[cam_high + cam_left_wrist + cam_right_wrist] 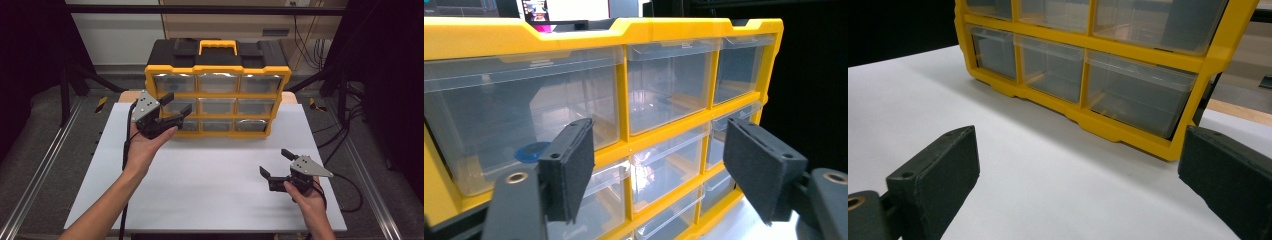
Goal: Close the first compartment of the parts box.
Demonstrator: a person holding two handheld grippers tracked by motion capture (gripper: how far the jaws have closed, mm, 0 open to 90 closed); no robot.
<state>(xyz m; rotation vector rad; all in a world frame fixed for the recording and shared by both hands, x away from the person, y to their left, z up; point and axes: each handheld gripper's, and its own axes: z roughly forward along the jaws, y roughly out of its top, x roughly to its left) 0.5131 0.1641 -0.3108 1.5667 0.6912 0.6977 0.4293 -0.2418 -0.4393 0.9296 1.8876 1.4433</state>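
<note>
No readable writing is seen on the yellow drawer cabinet (218, 90), before which the left gripper (176, 104) and right gripper (275, 163) are held with jaws apart and empty.

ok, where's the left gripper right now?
High view: the left gripper is at the left end of the yellow drawer organizer, jaws open in front of its left-column drawers, nothing between them.
</note>
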